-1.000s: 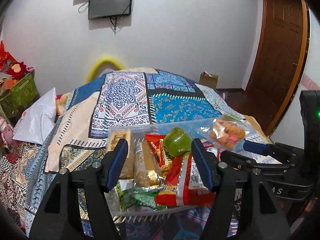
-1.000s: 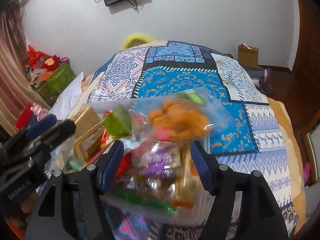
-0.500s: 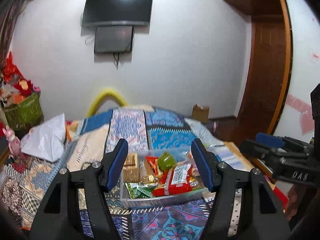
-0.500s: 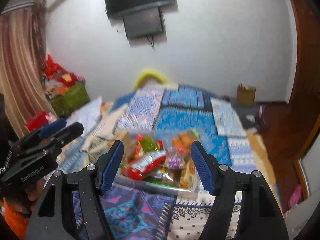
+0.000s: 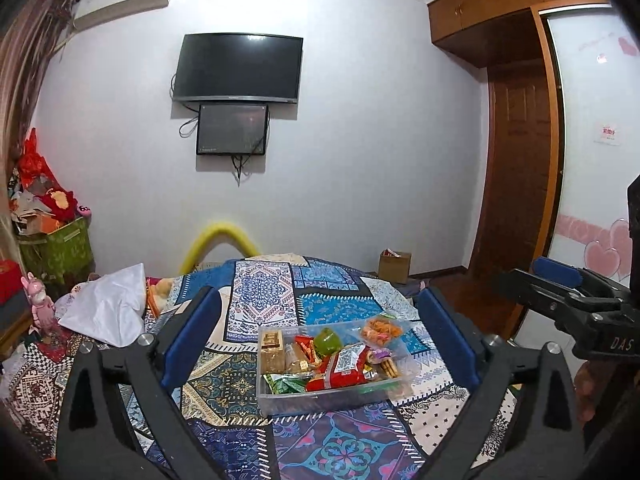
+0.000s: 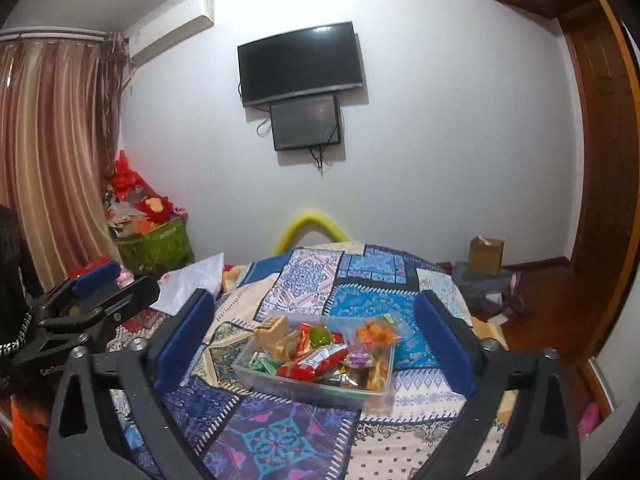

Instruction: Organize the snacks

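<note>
A clear plastic box full of snacks sits on the patterned bed quilt. In it lie a red packet, a green round snack, a bag of orange snacks and gold wafers. My left gripper is open and empty, held back from the box and above it. My right gripper is open and empty too, also well back. Each gripper shows at the edge of the other's view.
A white bag lies on the bed's left side. A green bin of clutter stands by the curtain. A cardboard box sits on the floor near the wooden door.
Both grippers have pulled back and up from the snack box. The right gripper let go of the orange snack bag, which now lies in the box.
</note>
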